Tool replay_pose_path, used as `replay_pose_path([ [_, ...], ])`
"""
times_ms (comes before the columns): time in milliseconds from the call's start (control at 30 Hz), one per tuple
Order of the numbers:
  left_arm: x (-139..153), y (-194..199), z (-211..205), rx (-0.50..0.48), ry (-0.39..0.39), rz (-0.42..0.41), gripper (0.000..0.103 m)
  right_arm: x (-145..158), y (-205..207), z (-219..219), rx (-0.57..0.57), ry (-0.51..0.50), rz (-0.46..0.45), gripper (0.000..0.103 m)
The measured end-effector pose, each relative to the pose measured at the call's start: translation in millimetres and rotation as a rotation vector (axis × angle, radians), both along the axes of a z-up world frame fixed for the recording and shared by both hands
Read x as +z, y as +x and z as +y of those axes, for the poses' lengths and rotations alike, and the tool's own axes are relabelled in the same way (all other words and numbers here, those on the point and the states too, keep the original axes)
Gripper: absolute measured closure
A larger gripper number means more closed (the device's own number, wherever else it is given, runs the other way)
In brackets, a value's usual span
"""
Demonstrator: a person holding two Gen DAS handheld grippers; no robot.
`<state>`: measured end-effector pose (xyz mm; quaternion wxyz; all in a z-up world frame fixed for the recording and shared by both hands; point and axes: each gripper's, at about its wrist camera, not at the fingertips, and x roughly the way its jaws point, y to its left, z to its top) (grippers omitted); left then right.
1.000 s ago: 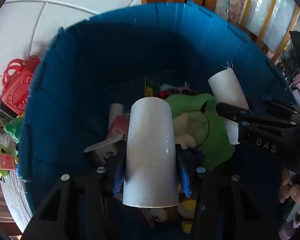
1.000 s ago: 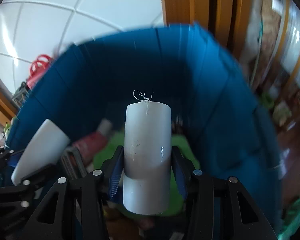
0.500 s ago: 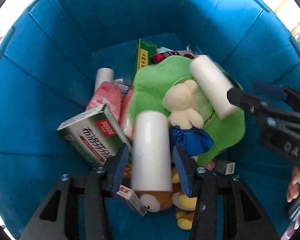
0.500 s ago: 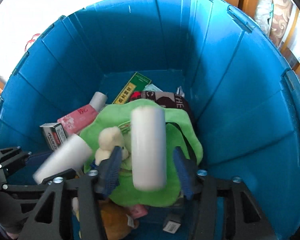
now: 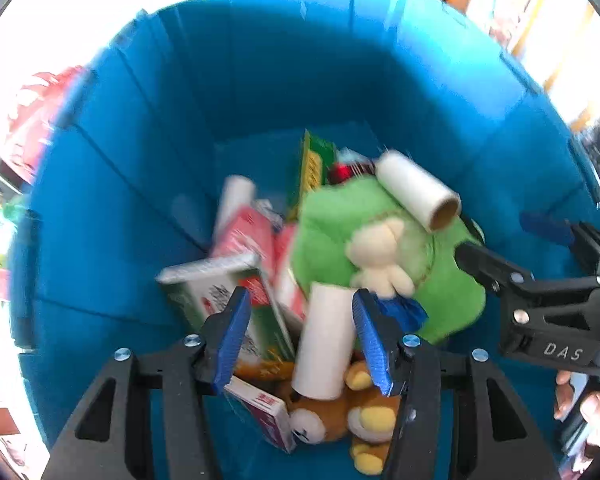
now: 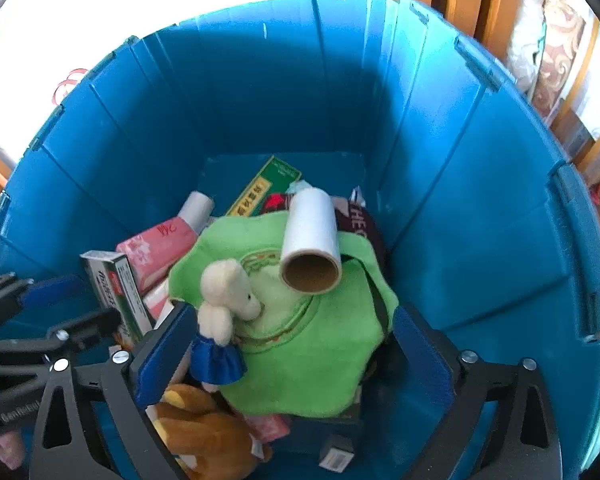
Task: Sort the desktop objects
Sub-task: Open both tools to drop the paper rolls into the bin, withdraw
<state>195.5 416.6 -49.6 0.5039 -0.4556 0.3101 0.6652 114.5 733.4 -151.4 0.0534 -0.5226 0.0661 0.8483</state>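
A deep blue bin (image 5: 148, 184) (image 6: 480, 208) holds sorted items. My left gripper (image 5: 300, 340) is open above it; a white roll (image 5: 324, 344) lies loose between its blue pads on a brown plush toy (image 5: 340, 420). My right gripper (image 6: 292, 360) is open and empty; a second white roll (image 6: 312, 240) (image 5: 416, 192) rests on the green plush (image 6: 312, 344) (image 5: 380, 248) below it. The right gripper also shows at the right of the left wrist view (image 5: 500, 240).
In the bin lie a cream plush bear (image 6: 228, 300), a green-and-white box (image 6: 116, 292), a pink packet (image 6: 156, 248), a green carton (image 6: 260, 192) and a small box (image 6: 336, 456). Red toys (image 5: 32, 112) sit outside the bin at left.
Both grippers have opened wide and let go of their white rolls, which dropped onto the pile in the bin. The left view has pulled back a little.
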Motion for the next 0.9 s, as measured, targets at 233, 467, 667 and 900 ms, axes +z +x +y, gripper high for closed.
replay_pose_path([
  [233, 62.1, -13.4, -58.4, 0.021, 0.229, 0.028, 0.051, 32.4, 16.1, -12.9, 0.05, -0.055, 0.133, 0.001],
  [467, 109.6, -59.1, -162.2, 0.212, 0.479, 0.103, 0.015, 83.3, 49.4, -54.3, 0.095, -0.088, 0.312, 0.0],
  [667, 104.8, -130.3, -243.9, 0.402, 0.537, 0.139, 0.015, 110.1, 67.2, -113.3, 0.135, -0.137, 0.423, 0.0],
  [900, 56.0, -226.0, -315.8, 0.499, 0.502, 0.174, 0.015, 131.1, 68.5, -228.1, 0.231, -0.121, 0.496, 0.0],
])
